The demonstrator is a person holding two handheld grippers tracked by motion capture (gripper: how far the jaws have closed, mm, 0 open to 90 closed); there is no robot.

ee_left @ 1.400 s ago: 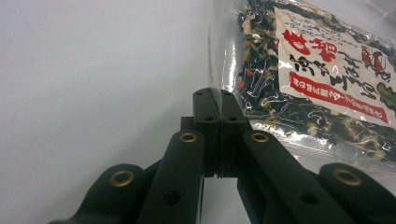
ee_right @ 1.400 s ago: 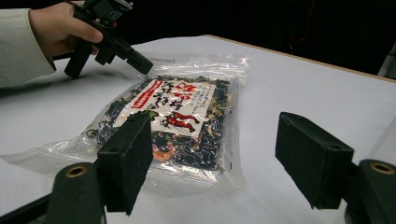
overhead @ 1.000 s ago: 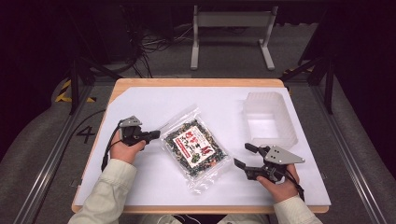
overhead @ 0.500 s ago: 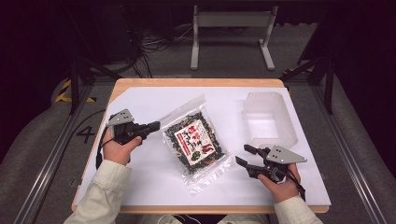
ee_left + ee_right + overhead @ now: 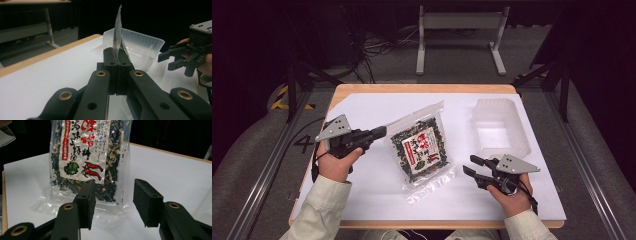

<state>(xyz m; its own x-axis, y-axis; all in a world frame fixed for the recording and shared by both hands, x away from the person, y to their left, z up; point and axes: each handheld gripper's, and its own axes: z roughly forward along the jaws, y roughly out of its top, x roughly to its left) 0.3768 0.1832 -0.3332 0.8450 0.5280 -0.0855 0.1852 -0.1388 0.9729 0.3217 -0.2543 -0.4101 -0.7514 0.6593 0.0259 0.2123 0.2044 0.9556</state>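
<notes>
A clear bag of dark dried greens with a red-and-white label point(image 5: 419, 150) lies on the white table top point(image 5: 362, 200), its left edge raised. My left gripper point(image 5: 382, 131) is shut on that edge; in the left gripper view the jaws point(image 5: 118, 53) meet on the thin plastic edge of the bag point(image 5: 118, 27). My right gripper point(image 5: 472, 165) hovers open at the bag's lower right, and its jaws have just been closing. In the right gripper view nothing is between its pads point(image 5: 113, 197), and the bag point(image 5: 87, 152) stands just beyond the tips.
A translucent plastic tray point(image 5: 499, 102) sits at the back right of the table, also seen in the left gripper view point(image 5: 140, 42) with my right gripper point(image 5: 172, 58) beside it. A wooden edge borders the white top. Dark floor, cables and a metal stand lie beyond.
My left gripper has risen and drawn left with the bag's edge, tilting the bag up on that side. The right gripper's jaws have narrowed while the hand stayed put.
</notes>
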